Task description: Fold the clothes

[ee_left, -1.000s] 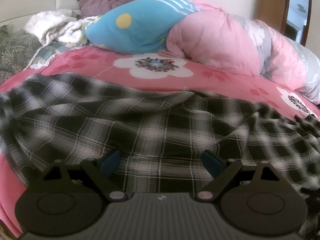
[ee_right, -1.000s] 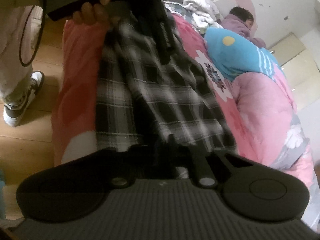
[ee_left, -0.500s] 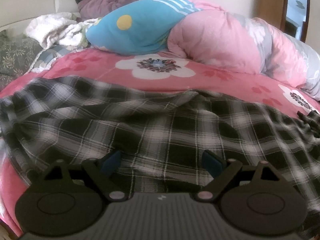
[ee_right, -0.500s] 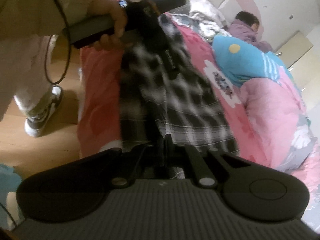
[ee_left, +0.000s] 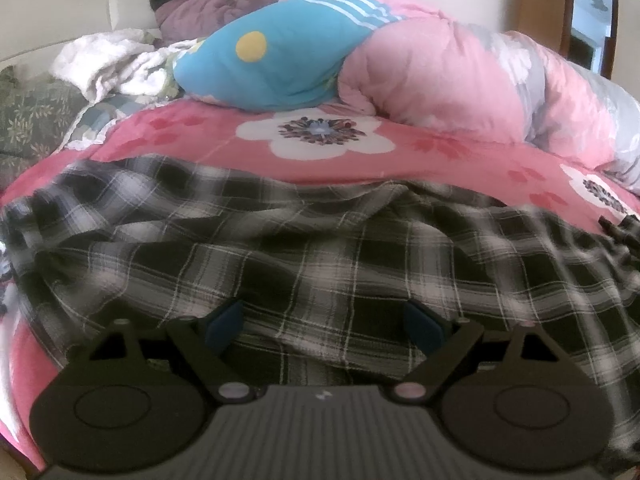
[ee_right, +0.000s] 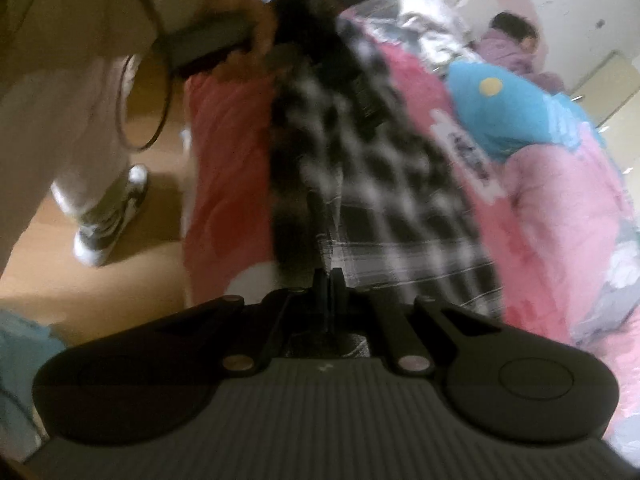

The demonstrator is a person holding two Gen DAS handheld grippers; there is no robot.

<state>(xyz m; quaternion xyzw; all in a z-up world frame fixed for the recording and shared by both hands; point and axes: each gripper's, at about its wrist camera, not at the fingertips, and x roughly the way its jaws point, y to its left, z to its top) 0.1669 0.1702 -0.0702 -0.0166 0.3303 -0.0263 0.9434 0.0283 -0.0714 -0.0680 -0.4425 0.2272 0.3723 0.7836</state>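
A black-and-white plaid garment (ee_left: 320, 248) lies crumpled across the near part of the pink flowered bed cover (ee_left: 200, 136). My left gripper (ee_left: 324, 326) hovers low over its near edge, open wide, and its blue pads (ee_left: 224, 322) press on nothing. In the right wrist view the garment (ee_right: 380, 184) runs blurred from my right gripper (ee_right: 330, 280) toward the far hand (ee_right: 260, 28), which holds the left gripper's handle. The right gripper's fingers are pressed together on the garment's edge. Its dark tips (ee_left: 622, 232) also show at the cloth's right end.
A rolled pink duvet (ee_left: 460, 80) and a blue pillow (ee_left: 288, 64) fill the far side of the bed. A person in purple (ee_left: 200, 8) lies behind them, next to a white blanket (ee_left: 104, 60). The wooden floor (ee_right: 120, 260) and the operator's leg and shoe (ee_right: 108, 220) border the bed.
The right gripper has risen slightly and tilted, still pinching the cloth, whose right part has shifted and blurred. The left gripper stays open in the same spot.
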